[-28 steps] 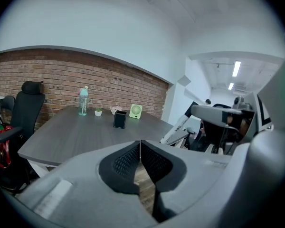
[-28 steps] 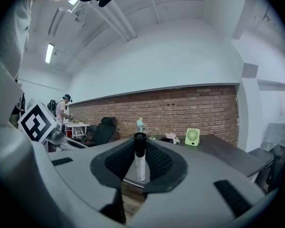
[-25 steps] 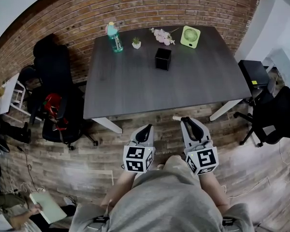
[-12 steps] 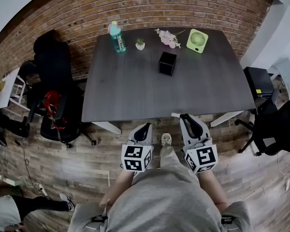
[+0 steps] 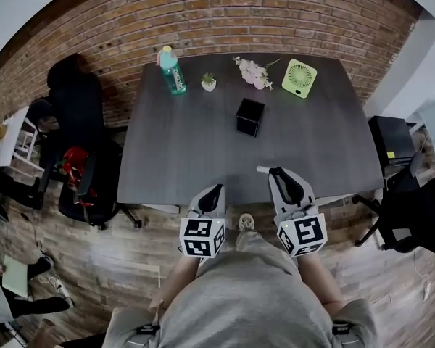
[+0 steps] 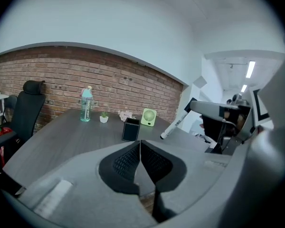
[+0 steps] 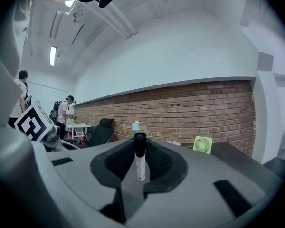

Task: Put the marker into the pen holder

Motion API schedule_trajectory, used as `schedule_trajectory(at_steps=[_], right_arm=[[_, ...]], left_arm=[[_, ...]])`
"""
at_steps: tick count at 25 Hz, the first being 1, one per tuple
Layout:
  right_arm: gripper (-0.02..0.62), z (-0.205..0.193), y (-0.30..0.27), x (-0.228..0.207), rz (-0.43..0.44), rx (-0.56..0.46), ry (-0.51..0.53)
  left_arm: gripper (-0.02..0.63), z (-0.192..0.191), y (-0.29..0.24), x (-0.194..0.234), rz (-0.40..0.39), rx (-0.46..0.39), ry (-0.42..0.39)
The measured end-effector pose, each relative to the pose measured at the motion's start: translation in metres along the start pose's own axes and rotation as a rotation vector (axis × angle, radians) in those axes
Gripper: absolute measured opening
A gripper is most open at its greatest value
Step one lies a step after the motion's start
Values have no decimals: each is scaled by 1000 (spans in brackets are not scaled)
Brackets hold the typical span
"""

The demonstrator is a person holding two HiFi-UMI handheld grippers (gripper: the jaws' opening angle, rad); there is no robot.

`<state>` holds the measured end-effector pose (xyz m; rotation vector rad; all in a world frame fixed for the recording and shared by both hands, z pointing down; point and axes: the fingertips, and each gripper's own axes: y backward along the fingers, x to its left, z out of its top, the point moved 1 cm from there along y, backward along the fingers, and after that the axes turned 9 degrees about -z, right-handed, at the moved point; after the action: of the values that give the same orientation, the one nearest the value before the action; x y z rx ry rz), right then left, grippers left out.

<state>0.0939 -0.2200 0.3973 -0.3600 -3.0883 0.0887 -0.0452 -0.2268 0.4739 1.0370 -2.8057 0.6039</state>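
The right hand-held gripper [image 5: 279,174] clamps the marker [image 7: 139,158] over the desk's [image 5: 167,158] near edge; the left hand-held gripper [image 5: 216,192] is closed, empty. Entering askew, the marker could topple the far pen holder [image 5: 249,116].

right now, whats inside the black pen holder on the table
Nothing sticks out of the pen holder; its opening shows only dark, and its walls hide the bottom. The marker is outside it, clamped in the right gripper.

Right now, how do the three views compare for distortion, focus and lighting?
Head view: strong fisheye, table edges bow; even light, sharp. Left gripper view: black vignette corners around the shut left tool. Right gripper view: same vignette, marker in right tool crisp, ceiling light bright.
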Motion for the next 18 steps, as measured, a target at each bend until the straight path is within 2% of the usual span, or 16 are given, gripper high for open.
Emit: schedule_trajectory(at_steps=[18], right_arm=[[72,13,-116,-60,63,-17,26]], left_arm=[[20,46,-89,41,53,-8,13]])
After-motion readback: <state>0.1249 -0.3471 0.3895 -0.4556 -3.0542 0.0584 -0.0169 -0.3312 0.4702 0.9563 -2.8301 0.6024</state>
